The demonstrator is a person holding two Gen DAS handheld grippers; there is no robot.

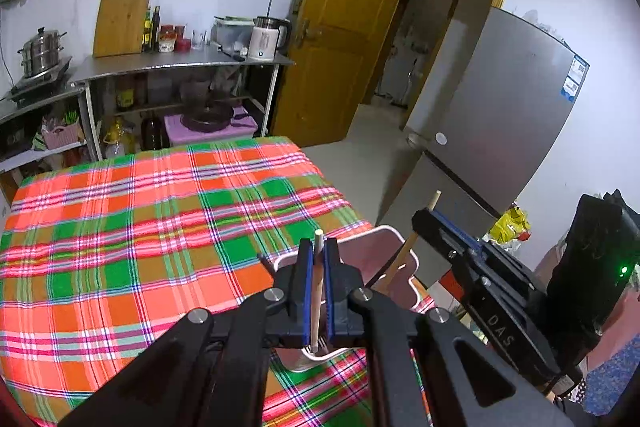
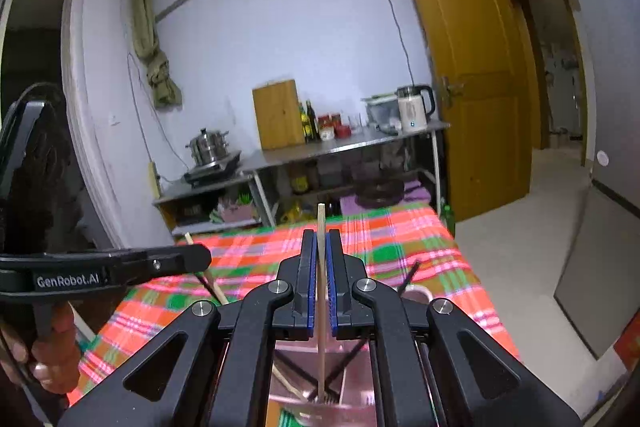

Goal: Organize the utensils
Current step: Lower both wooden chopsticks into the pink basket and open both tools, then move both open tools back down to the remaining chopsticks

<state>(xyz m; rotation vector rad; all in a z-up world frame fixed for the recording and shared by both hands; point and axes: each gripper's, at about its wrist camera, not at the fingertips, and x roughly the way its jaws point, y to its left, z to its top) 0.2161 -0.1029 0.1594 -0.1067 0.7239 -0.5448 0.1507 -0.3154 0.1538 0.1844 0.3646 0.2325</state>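
In the left wrist view, our left gripper (image 1: 319, 251) has its jaws pressed together on one pale chopstick (image 1: 317, 291), whose lower tip sits inside the pink holder (image 1: 404, 251) at the near right edge of the plaid tablecloth (image 1: 140, 219). To the right, our right gripper (image 1: 430, 217) pinches a second, browner chopstick (image 1: 404, 251) that slants down into the same holder. We judge the step in hand to be dropping these two sticks into the holder; the next move calls for lowering them and spreading the jaws.

In the right wrist view, the right gripper (image 2: 320, 247) clamps one wooden chopstick (image 2: 321, 307) upright, its tip down in the holder (image 2: 348, 351). There we count about three dark sticks (image 2: 408, 281) and one more pale one (image 2: 288, 387) already leaning inside. The left gripper (image 2: 200, 255) enters from the left, held by a hand (image 2: 52, 347).
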